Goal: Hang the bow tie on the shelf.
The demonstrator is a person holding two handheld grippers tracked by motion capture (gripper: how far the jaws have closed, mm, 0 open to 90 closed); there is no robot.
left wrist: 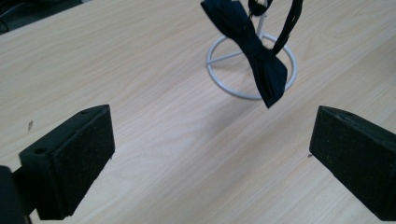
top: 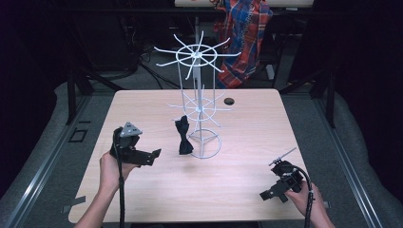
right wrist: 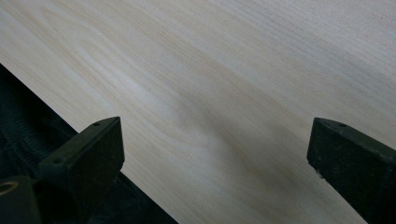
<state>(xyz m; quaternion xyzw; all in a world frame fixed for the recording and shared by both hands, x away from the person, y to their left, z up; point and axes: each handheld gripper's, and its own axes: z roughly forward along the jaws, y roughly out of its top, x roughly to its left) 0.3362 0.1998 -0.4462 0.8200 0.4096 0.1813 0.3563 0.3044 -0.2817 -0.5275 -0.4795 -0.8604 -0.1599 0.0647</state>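
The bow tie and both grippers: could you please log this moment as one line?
bow tie: hanging on wire rack | left gripper: open, empty, beside bow tie | right gripper: open, empty, near table edge

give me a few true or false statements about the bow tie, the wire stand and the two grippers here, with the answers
1. The bow tie hangs from the white wire stand. True.
2. The left gripper is clamped on the bow tie. False: its jaws stand wide open with nothing between them, and the bow tie hangs ahead of them.
3. The right gripper is near the table's front right corner. True.
4. The right gripper holds a second bow tie. False: its jaws are open over bare wood.
5. The stand lies tipped over. False: it stands upright on its ring base.
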